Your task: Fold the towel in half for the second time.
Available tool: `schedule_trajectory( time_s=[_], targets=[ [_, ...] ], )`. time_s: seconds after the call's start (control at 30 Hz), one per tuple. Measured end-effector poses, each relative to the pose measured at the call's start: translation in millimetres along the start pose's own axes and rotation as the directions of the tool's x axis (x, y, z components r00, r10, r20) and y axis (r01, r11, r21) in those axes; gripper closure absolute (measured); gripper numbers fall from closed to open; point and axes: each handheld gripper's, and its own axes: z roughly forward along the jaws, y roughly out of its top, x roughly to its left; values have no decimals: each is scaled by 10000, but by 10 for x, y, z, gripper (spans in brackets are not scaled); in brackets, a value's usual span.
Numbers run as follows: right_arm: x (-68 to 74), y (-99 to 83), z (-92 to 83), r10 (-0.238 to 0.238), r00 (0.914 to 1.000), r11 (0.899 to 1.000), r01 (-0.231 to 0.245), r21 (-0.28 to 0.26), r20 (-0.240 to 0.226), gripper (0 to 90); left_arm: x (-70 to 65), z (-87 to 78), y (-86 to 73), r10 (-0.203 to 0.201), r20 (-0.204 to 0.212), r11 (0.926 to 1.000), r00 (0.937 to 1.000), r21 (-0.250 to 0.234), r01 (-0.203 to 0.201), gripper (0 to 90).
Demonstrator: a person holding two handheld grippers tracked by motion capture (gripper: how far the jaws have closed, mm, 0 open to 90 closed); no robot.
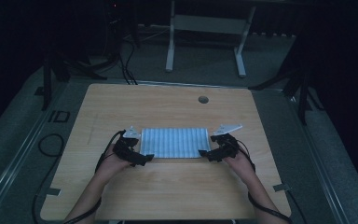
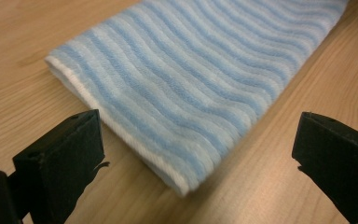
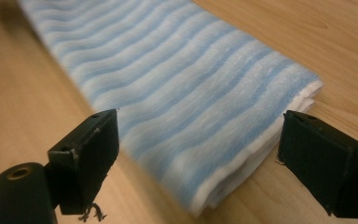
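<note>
A folded towel (image 1: 175,142) with blue and white stripes lies flat in the middle of the wooden table (image 1: 168,196). My left gripper (image 1: 145,158) sits at the towel's near left corner, jaws wide apart. In the left gripper view that corner of the towel (image 2: 191,88) lies just beyond the open jaws (image 2: 200,161), untouched. My right gripper (image 1: 204,154) sits at the near right corner, also open. In the right gripper view the folded edge of the towel (image 3: 205,116) reaches between the spread jaws (image 3: 198,161), and the pads do not press on it.
A round cable hole (image 1: 203,99) is set in the table near its far edge. Beyond the table stands a white desk frame (image 1: 205,42) on the dark floor. Cables (image 1: 46,144) lie on the floor at the left.
</note>
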Motion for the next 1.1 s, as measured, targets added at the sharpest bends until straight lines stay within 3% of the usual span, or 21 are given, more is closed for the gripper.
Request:
schedule_trajectory(
  time_s=[0.03,0.17,0.3,0.5,0.63,0.77,0.97,1.1],
  targets=[
    [2,-25,-21,-26,10000,10000,26,-48,-71,119,-9,-18,-27,-129,95,9999,9999,-74,130,19],
    [-8,-158,-141,-87,10000,9997,87,-214,16,119,-42,-68,-127,76,-116,9999,9999,111,-75,19],
    [-45,-320,-285,28,9999,9997,-24,-241,158,122,-45,-147,-244,26,-127,9998,9999,174,-24,19],
    [-101,-502,-441,188,9970,9998,-178,-132,755,132,-21,-258,-396,-239,-488,9996,9985,-159,231,19],
    [-174,-676,-609,839,9927,9958,-805,-430,869,134,17,-333,-555,-621,-951,9981,9935,-101,614,19],
    [-198,-813,-719,1075,9886,9927,-1011,-651,1050,134,33,-392,-673,-644,-1264,9979,9899,-1,650,19],
    [-203,-1035,-828,1299,9794,9905,-1209,-662,1549,123,43,-502,-793,-1023,-1299,9945,9862,-360,985,19],
    [-182,-1160,-911,1612,9738,9843,-1467,-983,1606,123,67,-562,-864,-1280,-1271,9908,9836,-597,1212,19]
  ],
)
